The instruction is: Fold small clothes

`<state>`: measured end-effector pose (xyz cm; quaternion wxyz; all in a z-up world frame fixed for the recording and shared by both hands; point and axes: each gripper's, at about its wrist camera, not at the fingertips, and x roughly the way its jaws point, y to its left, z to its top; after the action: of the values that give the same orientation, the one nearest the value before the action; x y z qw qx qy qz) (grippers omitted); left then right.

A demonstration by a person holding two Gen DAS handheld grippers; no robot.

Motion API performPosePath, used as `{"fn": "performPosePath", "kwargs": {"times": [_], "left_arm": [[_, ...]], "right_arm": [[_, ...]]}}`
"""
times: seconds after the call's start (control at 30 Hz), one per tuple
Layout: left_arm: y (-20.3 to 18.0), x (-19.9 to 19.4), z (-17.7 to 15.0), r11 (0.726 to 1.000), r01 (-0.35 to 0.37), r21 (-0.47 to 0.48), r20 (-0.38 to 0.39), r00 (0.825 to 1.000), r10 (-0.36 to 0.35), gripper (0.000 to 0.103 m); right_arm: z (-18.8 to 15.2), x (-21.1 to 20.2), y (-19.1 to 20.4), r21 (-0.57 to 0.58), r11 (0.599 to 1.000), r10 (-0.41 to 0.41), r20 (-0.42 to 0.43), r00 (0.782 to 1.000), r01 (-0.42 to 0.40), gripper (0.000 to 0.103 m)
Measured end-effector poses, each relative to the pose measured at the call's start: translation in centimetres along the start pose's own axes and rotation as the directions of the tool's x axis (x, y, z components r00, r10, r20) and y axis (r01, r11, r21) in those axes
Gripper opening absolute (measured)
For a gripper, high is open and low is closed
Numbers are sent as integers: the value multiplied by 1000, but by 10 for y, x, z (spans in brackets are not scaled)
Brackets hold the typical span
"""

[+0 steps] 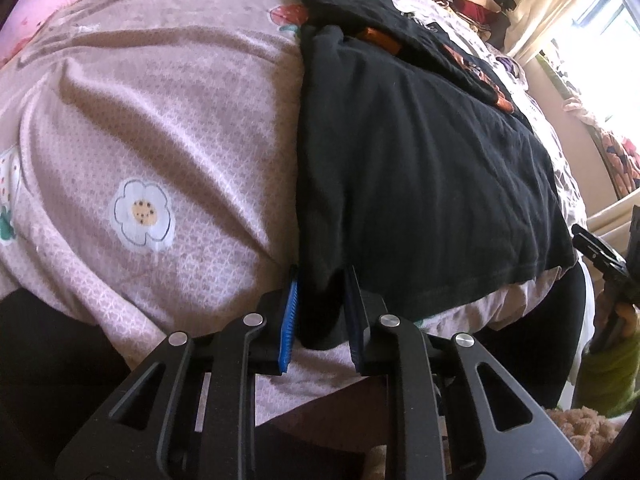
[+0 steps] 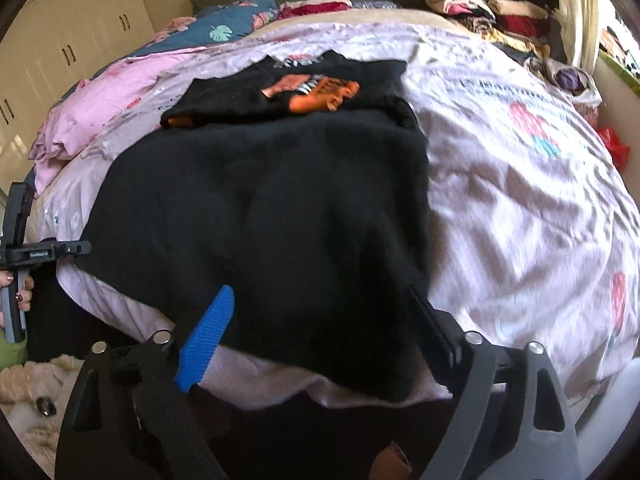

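At the bed's near edge, the left gripper, tilted down, is clamped on the black shirt's corner; the right gripper straddles its other corner, jaws apart (only the right view shows a hand).

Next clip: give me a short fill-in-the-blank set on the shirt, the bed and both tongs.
1. The left tongs are shut on the ____ shirt's hem.
2. The right tongs stand ____, with the shirt's other corner between them.
3. The shirt's print is ____.
4. The shirt lies on a bedspread printed with a white ____.

Missing: black; open; orange; flower
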<state>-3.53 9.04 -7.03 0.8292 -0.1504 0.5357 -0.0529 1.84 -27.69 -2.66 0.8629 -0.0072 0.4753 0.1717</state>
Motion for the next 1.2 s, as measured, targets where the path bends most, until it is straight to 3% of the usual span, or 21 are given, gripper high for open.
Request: {"fn": "performPosePath", "kwargs": {"times": [0.37, 0.5, 0.63, 0.8, 0.9, 1.0, 1.2], "left_arm": [[2, 0, -4, 1000, 1, -13, -7, 1000, -1, 14], [3, 0, -3, 1000, 7, -22, -11, 1000, -7, 14], [4, 2, -3, 999, 10, -33, -15, 1000, -11, 15], [6, 5, -2, 998, 17, -53, -20, 1000, -18, 16], [6, 6, -2, 999, 14, -52, -18, 1000, -15, 15], [3, 3, -1, 999, 12, -48, -11, 1000, -12, 7], [-6, -22, 5, 999, 40, -32, 57, 998, -38, 3]], "right_arm": [[-18, 4, -27, 70, 997, -10, -46, 999, 13, 69], [-23, 6, -31, 78, 997, 7, -63, 998, -2, 46], [-27, 6, -32, 66, 998, 14, -67, 998, -9, 33], [-26, -4, -38, 95, 994, 51, -21, 998, -49, 10], [-21, -14, -38, 99, 992, 74, 27, 997, -76, 10], [-16, -21, -38, 108, 991, 78, 60, 995, -84, 9], [-7, -40, -43, 125, 985, 106, 131, 986, -123, 8]]}}
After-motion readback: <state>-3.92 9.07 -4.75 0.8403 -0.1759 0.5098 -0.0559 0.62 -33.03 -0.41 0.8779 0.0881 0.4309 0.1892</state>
